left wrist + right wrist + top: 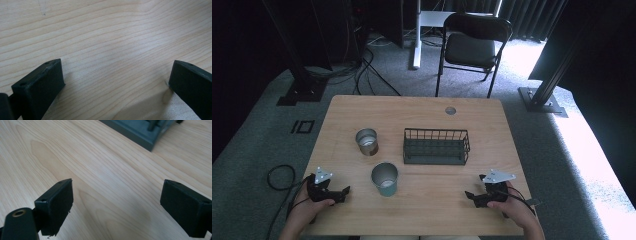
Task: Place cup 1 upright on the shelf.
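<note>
My left gripper (343, 193) rests near the table's front left, held by a hand; in the left gripper view (116, 77) its jaws stand wide apart over bare wood, open and empty. My right gripper (471, 196) sits at the front right, also hand-held; in the right gripper view (116, 202) it is open with nothing between the jaws. A green metal cup (384, 179) stands just right of the left gripper. A steel cup (367, 141) stands farther back. A dark wire basket (436, 146) sits mid-table, its corner (145, 132) ahead of the right gripper.
The wooden table (422, 210) has a round cable hole (450, 110) near its far edge. A black folding chair (472, 45) and a white desk leg (416, 35) stand beyond the table. Cables lie on the grey carpet (362, 70) at the far left.
</note>
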Tool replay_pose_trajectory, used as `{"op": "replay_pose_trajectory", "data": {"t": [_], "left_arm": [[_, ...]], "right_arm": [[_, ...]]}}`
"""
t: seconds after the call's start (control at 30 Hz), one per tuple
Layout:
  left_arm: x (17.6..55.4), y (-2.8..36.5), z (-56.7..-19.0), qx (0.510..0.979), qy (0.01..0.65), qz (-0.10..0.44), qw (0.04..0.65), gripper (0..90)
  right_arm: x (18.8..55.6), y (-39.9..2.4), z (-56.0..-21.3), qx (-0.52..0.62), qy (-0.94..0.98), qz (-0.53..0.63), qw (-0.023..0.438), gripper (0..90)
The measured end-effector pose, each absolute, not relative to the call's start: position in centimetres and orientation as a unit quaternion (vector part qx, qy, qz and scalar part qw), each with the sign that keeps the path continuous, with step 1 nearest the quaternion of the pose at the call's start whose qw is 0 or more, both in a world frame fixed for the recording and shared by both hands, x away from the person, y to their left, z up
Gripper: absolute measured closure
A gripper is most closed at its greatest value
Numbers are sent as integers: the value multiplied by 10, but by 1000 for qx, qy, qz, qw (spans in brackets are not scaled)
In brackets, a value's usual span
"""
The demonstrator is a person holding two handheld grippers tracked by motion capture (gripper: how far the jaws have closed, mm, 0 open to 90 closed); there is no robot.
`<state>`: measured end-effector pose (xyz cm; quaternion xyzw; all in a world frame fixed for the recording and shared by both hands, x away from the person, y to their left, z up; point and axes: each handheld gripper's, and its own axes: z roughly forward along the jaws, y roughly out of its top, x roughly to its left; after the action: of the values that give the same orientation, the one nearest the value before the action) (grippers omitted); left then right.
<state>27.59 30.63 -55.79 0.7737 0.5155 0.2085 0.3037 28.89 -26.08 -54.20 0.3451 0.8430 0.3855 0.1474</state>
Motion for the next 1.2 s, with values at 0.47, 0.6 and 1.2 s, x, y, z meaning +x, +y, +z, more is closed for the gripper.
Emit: {"op": "replay_pose_trajectory", "data": {"t": [0.47,0.6,1.2], "left_arm": [[276,306,-558,774,516,208,303,3],[276,306,-558,774,516,208,303,3],[276,306,-558,774,516,208,304,3]], "right_arm": [[297,-219,-539,304,855,399,128,111],[299,-207,-538,290,858,405,122,111],[304,-160,-534,241,866,428,93,111]]}}
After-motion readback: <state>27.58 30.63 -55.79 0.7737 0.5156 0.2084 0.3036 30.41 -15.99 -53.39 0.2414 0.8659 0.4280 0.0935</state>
